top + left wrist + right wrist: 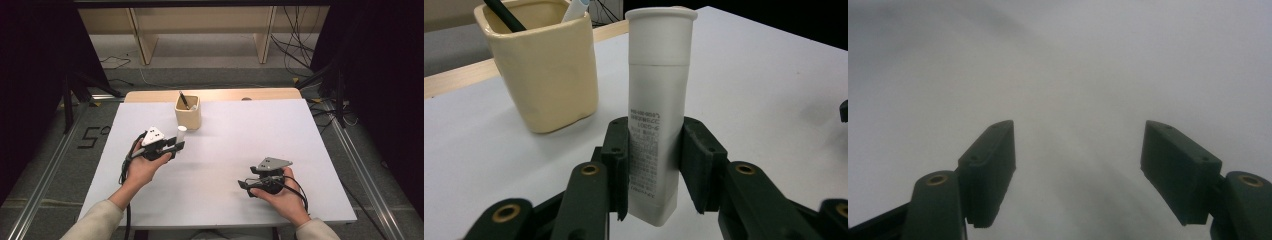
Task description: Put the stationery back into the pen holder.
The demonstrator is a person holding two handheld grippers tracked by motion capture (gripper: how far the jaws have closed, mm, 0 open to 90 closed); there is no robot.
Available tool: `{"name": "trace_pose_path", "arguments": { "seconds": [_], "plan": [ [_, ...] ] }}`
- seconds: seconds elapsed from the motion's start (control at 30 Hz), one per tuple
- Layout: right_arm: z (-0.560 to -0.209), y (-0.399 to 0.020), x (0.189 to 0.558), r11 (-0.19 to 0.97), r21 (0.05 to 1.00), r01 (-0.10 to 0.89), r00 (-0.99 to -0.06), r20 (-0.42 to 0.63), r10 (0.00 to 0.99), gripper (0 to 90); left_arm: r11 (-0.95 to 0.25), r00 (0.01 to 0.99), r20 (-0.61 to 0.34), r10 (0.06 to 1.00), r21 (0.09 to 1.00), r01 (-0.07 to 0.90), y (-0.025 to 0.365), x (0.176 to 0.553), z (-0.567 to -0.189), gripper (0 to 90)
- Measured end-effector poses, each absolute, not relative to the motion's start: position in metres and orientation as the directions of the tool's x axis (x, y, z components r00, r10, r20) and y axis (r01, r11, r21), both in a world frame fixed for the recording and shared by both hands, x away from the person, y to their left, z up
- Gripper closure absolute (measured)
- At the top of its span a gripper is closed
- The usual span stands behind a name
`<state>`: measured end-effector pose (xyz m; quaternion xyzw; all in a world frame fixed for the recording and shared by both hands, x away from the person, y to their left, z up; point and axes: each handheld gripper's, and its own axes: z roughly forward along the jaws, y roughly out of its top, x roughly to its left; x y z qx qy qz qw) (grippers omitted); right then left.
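Upright on the white tabletop (225, 150), just beside the beige cup (188, 113), stood the white tube (656, 125), clamped between the left gripper's (655, 165) fingers. Well apart, the right gripper's (1078, 170) fingers gaped wide around nothing.

One white tube (657, 120) stands on the table, and one cream holder (188, 112) sits at the far side. Two pens poke out of that holder: one black (184, 100), one white-tipped (575, 9).
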<state>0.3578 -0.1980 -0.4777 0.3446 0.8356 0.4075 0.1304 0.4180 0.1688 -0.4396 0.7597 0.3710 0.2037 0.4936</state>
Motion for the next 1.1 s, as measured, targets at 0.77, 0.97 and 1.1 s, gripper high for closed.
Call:
{"name": "trace_pose_path", "arguments": {
  "seconds": [0.77, 0.97, 1.1],
  "plan": [
    [-0.481, -0.202, 0.357, 0.434, 0.765, 0.476, -0.727, 0.064, 0.684, 31.1, -0.238, 0.632, -0.043, 0.774, 0.905, 0.354, 0.168, 0.426, -0.435, 66.7],
    [-0.481, -0.202, 0.357, 0.437, 0.762, 0.477, -0.726, 0.062, 0.684, 32.0, -0.238, 0.629, -0.041, 0.776, 0.906, 0.351, 0.165, 0.430, -0.431, 66.7],
    [-0.482, -0.204, 0.357, 0.438, 0.759, 0.482, -0.725, 0.065, 0.686, 32.0, -0.236, 0.627, -0.039, 0.778, 0.907, 0.350, 0.164, 0.432, -0.429, 66.7]
  ]
}}
